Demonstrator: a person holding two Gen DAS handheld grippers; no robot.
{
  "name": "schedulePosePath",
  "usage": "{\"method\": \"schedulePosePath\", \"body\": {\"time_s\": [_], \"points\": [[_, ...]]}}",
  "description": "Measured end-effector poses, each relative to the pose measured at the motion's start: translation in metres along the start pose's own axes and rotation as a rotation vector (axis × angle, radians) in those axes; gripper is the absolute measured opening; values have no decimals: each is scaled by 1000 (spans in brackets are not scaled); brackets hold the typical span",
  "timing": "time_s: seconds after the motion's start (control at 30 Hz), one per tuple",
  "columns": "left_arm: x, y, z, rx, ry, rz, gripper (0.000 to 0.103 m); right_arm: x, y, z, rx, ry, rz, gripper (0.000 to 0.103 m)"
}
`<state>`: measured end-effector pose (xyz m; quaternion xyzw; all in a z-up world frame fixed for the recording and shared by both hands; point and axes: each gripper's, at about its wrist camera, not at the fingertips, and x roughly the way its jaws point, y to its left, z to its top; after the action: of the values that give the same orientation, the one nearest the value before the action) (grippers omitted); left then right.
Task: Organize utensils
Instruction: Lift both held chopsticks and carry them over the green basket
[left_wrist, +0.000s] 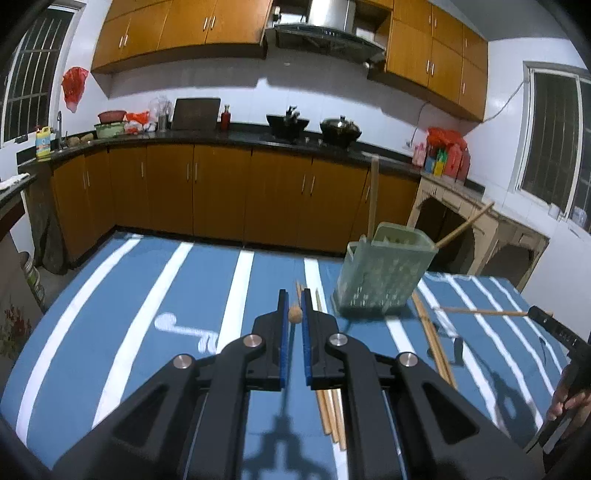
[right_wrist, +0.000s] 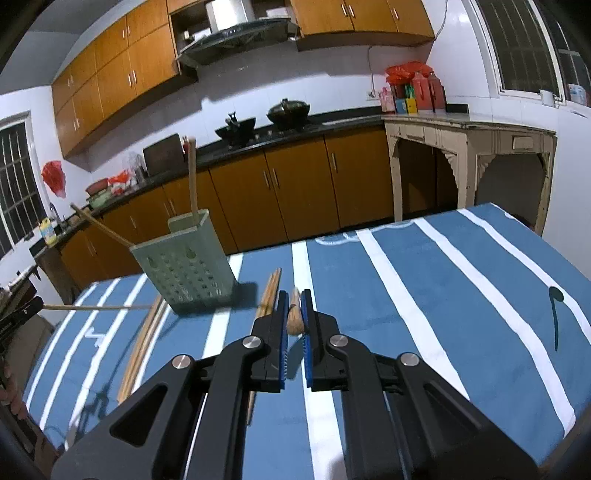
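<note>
Left claw (left_wrist: 294, 303) gripping chopstick (left_wrist: 295, 314) end-on, right claw (right_wrist: 294, 304) pinching another chopstick (right_wrist: 294, 314). Green holder (left_wrist: 380, 273) standing on striped worktop (left_wrist: 147, 295), loose chopsticks (left_wrist: 436, 343) lying beside it.

One green holder (left_wrist: 380, 273) is seen, two chopsticks (left_wrist: 373, 195) standing inside, and two hand-held grippers (left_wrist: 294, 295) each clamping one.

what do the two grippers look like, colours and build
The left gripper and the right gripper match: matte black angular linkage arms with triangular cut-outs, round silver pivot bolts, and straight parallel jaws lined with blue ribbed pads. No cables, labels or sleeves show on either in its own view.
</note>
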<state>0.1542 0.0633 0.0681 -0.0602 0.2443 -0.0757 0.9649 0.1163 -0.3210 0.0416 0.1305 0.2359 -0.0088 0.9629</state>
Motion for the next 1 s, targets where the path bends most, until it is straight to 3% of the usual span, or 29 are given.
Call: {"method": "schedulePosePath", "body": {"time_s": [0.47,1.0], "points": [[-13,-13,37,16,-85,-17,8,-8,14,29,-13,-74,30,8],[-1,-16,58,-10,-97,5,8,1,23,43,-16,-81,28,8]]}}
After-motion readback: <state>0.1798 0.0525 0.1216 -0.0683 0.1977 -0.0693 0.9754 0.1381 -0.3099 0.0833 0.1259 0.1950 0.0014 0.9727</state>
